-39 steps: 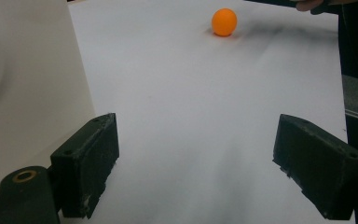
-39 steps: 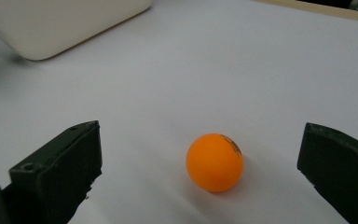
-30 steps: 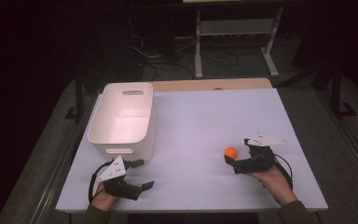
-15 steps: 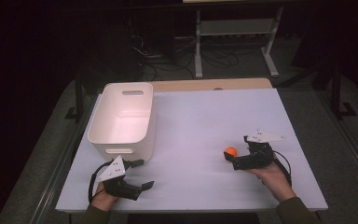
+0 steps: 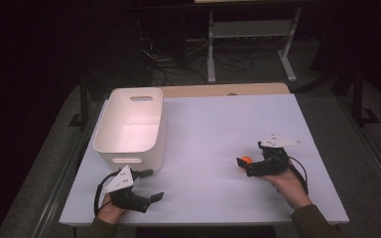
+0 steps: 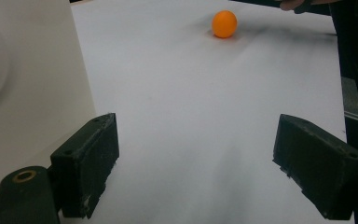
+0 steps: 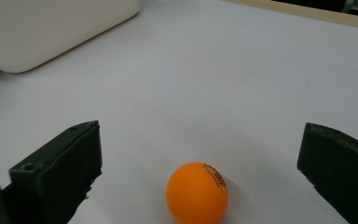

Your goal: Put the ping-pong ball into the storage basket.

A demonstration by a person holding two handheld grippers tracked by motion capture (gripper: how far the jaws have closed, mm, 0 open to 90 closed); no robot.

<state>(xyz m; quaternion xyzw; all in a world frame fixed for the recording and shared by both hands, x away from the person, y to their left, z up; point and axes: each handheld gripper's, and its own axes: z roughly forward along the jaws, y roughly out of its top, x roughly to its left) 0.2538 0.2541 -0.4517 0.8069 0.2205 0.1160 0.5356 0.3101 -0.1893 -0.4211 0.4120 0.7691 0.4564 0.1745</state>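
Black claws [image 5: 248, 166], grey three-cornered plates, trailing black cables, dark olive sleeves.

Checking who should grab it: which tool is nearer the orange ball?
Right. The right tool has the orange ball between its open jaws; the left tool sits far off, beside the white bin.

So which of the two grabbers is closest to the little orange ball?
The right gripper. Its open jaws sit on either side of the orange ping-pong ball, while the left gripper lies far off by the white bin.
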